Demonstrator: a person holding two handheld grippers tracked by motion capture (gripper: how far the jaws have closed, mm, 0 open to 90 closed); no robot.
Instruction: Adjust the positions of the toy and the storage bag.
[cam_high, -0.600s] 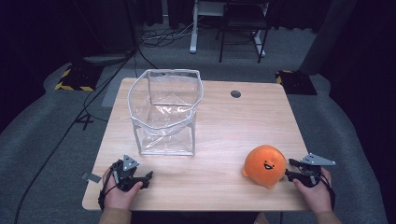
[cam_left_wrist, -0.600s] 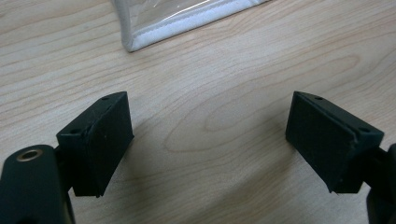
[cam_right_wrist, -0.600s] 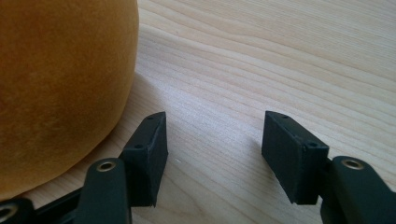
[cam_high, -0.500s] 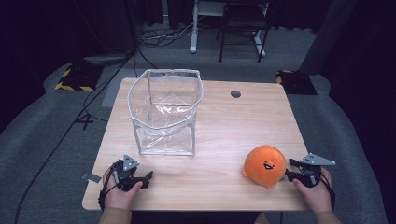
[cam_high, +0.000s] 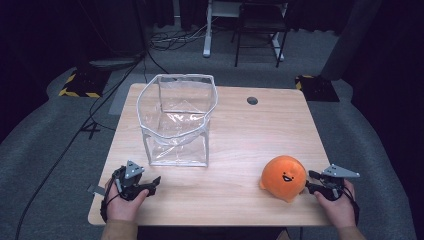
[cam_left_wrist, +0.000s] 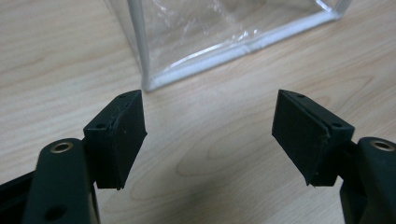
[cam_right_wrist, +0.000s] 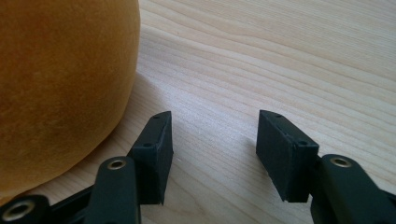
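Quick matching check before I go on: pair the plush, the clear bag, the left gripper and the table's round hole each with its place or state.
Things:
1. plush
2. clear bag
3. left gripper
4. round hole

Places or states:
A. far side of the table, right of the bag
B. open, nothing between its jaws, near the bag's near corner
C. orange, just beside the right gripper
D. upright, top open

Pairs: 1-C, 2-D, 3-B, 4-A
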